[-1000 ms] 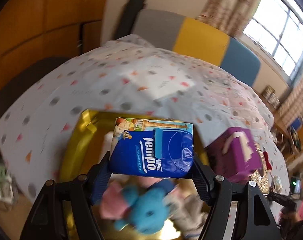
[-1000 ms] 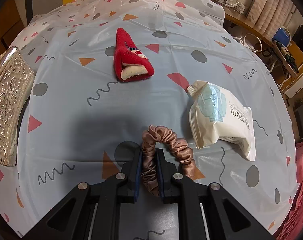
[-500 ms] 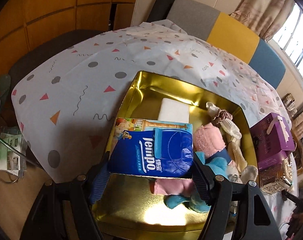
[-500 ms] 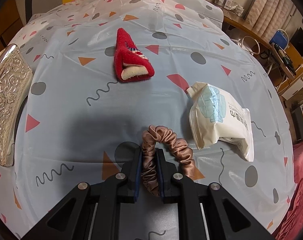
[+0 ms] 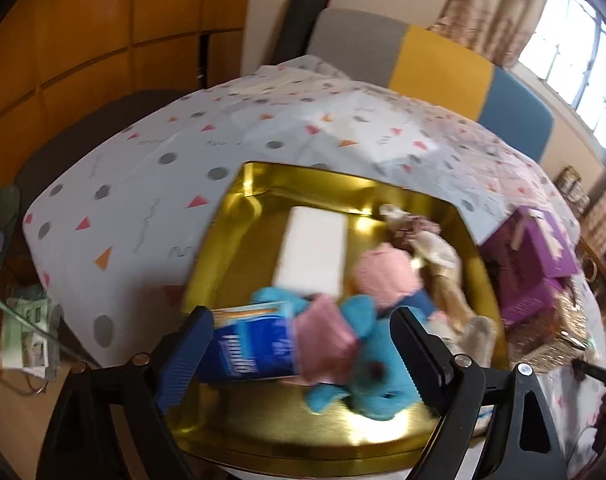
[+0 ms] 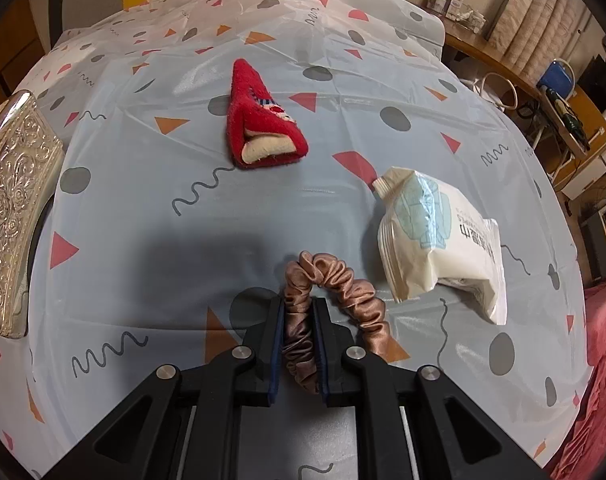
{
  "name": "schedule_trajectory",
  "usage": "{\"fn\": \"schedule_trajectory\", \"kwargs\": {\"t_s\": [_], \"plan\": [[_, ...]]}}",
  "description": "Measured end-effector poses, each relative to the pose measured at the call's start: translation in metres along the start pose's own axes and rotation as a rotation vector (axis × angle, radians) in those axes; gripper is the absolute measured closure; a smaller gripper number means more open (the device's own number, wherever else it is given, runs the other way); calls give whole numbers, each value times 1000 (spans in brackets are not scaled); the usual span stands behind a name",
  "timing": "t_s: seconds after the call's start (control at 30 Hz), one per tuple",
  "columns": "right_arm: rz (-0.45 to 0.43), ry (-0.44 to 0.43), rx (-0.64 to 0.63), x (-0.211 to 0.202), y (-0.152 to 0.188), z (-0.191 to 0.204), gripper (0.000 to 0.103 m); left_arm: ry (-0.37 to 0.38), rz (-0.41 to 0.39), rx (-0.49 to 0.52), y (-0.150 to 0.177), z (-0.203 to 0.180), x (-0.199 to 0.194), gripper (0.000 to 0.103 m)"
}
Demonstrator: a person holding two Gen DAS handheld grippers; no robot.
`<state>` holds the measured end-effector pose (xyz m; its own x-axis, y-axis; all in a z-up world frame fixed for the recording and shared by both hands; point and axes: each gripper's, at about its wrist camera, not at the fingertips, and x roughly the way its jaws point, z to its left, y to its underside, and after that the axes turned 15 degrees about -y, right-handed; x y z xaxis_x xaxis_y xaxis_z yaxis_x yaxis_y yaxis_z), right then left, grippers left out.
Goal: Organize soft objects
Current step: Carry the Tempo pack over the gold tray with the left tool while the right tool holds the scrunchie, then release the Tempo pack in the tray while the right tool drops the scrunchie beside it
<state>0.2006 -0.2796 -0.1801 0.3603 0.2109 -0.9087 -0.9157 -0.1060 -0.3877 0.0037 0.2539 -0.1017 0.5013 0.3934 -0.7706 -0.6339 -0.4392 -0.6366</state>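
Several soft things already lie in the gold tray (image 5: 239, 208) under my left claw (image 5: 303, 344): a white block (image 5: 311, 252) toward its far side, a pink bundle (image 5: 387, 276) right of that, a pale scrunchie (image 5: 419, 232) by the far right corner, and a blue plush (image 5: 367, 384) near me. My left claw's jaws are opening, and the blue tissue pack (image 5: 251, 348) sits between them in the tray, its left end by the left pad, its right end under a pink cloth (image 5: 323, 344). I cannot tell whether the left pad still touches it; the view is blurred. The pack's long axis runs across the claw, left to right. A purple box (image 5: 531, 264) stands on the counter (image 5: 151, 184) just right of the tray.

My right claw (image 6: 297, 332) is closed on a brown scrunchie (image 6: 343, 296), pinching one side of the loop. The loop arches away from me and curves down to the right, lying on the counter. A red sock (image 6: 259, 120) lies farther off, its pointed end aimed away and its open end toward me. A white pouch (image 6: 439, 240) lies to the right, spout pointing up-left. An embossed silver lid (image 6: 11, 208) sits at the left edge.
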Motion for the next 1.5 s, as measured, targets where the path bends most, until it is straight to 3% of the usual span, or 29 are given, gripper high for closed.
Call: {"fn": "schedule_trajectory", "kwargs": {"t_s": [0.4, 0.7, 0.93, 1.13, 1.3, 1.5], "plan": [[-120, -229, 62, -28, -10, 12, 94, 127, -33, 133, 8, -49, -27, 12], [-171, -257, 35, -43, -51, 56, 94, 165, -37, 197, 19, -65, -37, 12], [-247, -287, -95, -67, -108, 140, 94, 167, -50, 222, 22, -66, -43, 12], [-290, -390, -242, -87, -134, 232, 94, 163, -49, 227, 25, -62, -42, 12], [-270, -496, -388, -91, -124, 314, 94, 160, -52, 219, 25, -56, -41, 12], [-195, -599, -551, -81, -82, 390, 94, 146, -53, 189, 23, -43, -38, 12]]}}
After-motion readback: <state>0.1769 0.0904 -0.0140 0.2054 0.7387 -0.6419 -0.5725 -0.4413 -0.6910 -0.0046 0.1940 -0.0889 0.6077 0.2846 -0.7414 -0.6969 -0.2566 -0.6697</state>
